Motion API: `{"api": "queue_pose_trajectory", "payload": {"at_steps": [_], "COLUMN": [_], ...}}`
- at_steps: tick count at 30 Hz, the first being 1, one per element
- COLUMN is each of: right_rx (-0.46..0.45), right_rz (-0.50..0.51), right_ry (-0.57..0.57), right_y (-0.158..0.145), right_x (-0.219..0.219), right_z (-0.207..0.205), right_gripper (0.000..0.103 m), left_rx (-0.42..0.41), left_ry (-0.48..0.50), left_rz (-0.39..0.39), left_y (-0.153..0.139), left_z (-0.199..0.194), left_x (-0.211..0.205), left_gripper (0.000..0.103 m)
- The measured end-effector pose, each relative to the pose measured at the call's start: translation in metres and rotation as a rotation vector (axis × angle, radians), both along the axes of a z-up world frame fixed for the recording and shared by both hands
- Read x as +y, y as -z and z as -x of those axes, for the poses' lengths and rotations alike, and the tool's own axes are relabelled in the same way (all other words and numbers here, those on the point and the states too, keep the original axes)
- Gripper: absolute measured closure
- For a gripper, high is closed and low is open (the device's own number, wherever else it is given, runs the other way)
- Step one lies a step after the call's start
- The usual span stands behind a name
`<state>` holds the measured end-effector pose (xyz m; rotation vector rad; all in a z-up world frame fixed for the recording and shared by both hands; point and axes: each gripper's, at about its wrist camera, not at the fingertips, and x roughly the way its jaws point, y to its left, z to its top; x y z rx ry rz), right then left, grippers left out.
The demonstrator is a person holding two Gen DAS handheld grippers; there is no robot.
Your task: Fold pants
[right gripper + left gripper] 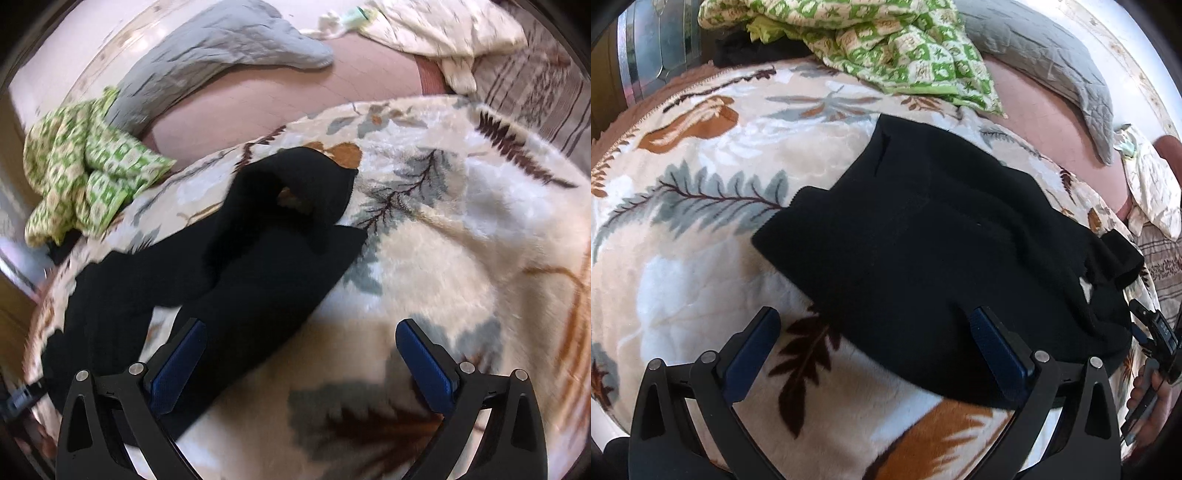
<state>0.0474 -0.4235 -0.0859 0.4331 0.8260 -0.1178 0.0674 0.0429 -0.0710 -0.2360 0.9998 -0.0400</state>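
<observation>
The pants [934,236] lie at one o'clock of the spread left claw [875,350], nearer it; the right claw [301,363], likewise spread, seemingly holds nothing.

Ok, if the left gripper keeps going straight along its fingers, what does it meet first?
Most likely the black fabric pants: they lie right ahead of the open left gripper, its right finger already over their near edge. The leaf-patterned plush blanket lies underneath. Depth is hard to judge here.
</observation>
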Motion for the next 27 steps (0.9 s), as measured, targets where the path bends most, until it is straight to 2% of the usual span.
{"api": "queue_pose_trajectory", "payload": {"at_steps": [3, 4, 5, 6, 7, 8, 9, 10, 11, 17, 21, 25, 27], "right_rx": [0.011, -0.005, -0.017, -0.012, -0.005, -0.007, -0.02, -0.035, -0.049, -0.154, -0.078, 0.027, 0.049], "right_rz": [-0.058, -0.051, -0.047, -0.055, -0.061, -0.061, -0.064, -0.067, -0.067, -0.041, -0.034, -0.018, -0.02], "right_ry": [0.009, 0.009, 0.002, -0.01, -0.012, -0.009, -0.008, -0.004, -0.003, 0.056, 0.075, 0.064, 0.057], "right_y": [0.011, 0.011, 0.011, 0.013, 0.015, 0.016, 0.015, 0.012, 0.008, -0.036, -0.035, -0.013, -0.006], "right_x": [-0.01, -0.01, -0.01, -0.009, -0.009, -0.009, -0.008, -0.008, -0.008, -0.022, -0.033, -0.031, -0.03], "right_z": [-0.017, -0.02, -0.023, -0.029, -0.033, -0.035, -0.034, -0.031, -0.027, 0.054, 0.099, 0.103, 0.099], "right_gripper": [0.02, 0.021, 0.033, 0.059, 0.072, 0.09, 0.096, 0.097, 0.099, 0.099, 0.099, 0.099, 0.099], "left_rx": [-0.012, -0.011, -0.012, -0.014, -0.015, -0.017, -0.023, -0.028, -0.027, -0.028, -0.033, -0.023, -0.018], "left_ry": [0.004, 0.006, 0.007, 0.01, 0.014, 0.02, 0.025, 0.034, 0.044, 0.029, 0.004, -0.029, -0.033], "left_rz": [-0.02, -0.023, -0.026, -0.027, -0.03, -0.035, -0.041, -0.048, -0.059, 0.005, 0.054, 0.09, 0.079], "left_y": [0.001, 0.001, 0.002, 0.002, 0.002, 0.002, 0.002, 0.001, 0.0, -0.002, -0.001, -0.001, -0.001], "left_z": [-0.006, -0.008, -0.009, -0.011, -0.012, -0.013, -0.013, -0.013, -0.012, -0.004, 0.002, 0.001, 0.0], "left_x": [-0.004, -0.006, -0.007, -0.008, -0.01, -0.012, -0.013, -0.015, -0.015, -0.001, 0.006, 0.006, 0.004], "left_gripper": [0.0, 0.0, 0.0, 0.0, 0.0, 0.003, 0.009, 0.022, 0.025, 0.028, 0.027, 0.023, 0.023]}}
